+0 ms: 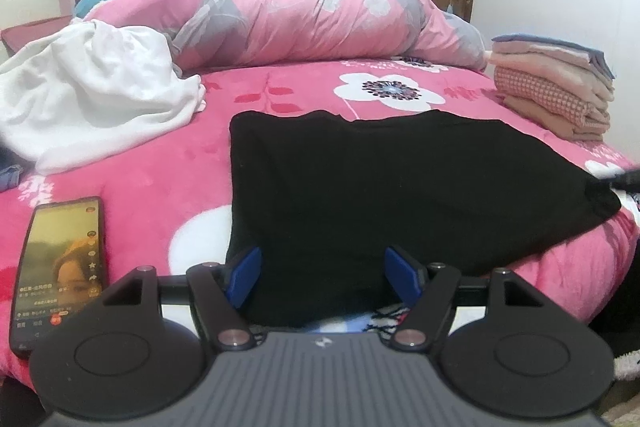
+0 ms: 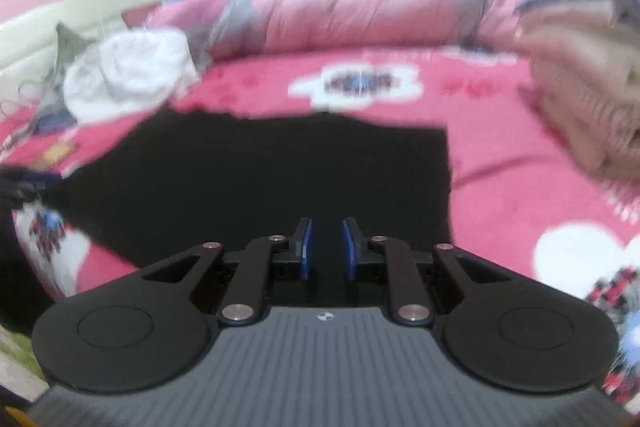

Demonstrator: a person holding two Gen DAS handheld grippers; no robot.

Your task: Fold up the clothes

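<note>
Left tongs (image 1: 322,277): blue pads spread wide, straddling the near hem of the black garment (image 1: 400,187) at the bed's front edge; nothing pinched, and whether the pads touch the cloth cannot be told.

Right tongs (image 2: 327,251): pads drawn close with a narrow slit between them, low over the near part of the same black garment (image 2: 260,179). Whether cloth sits in the slit cannot be told; this view is motion-blurred.

The black garment lies flat, roughly rectangular, on the pink floral bedspread (image 1: 160,179). Its near hem hangs just over the bed's front edge, its far hem is slightly wavy.

Toward the bed's left front corner, a phone (image 1: 60,275) with a lit screen lies just beside the garment's left edge. Farther left, a crumpled white garment (image 1: 100,87), apart from the black one.

At the right edge, a stack of folded clothes (image 1: 556,87), near the garment's far right corner.

Bare bedspread runs between the far hem and the rolled pink quilt (image 1: 320,15) along the back.
</note>
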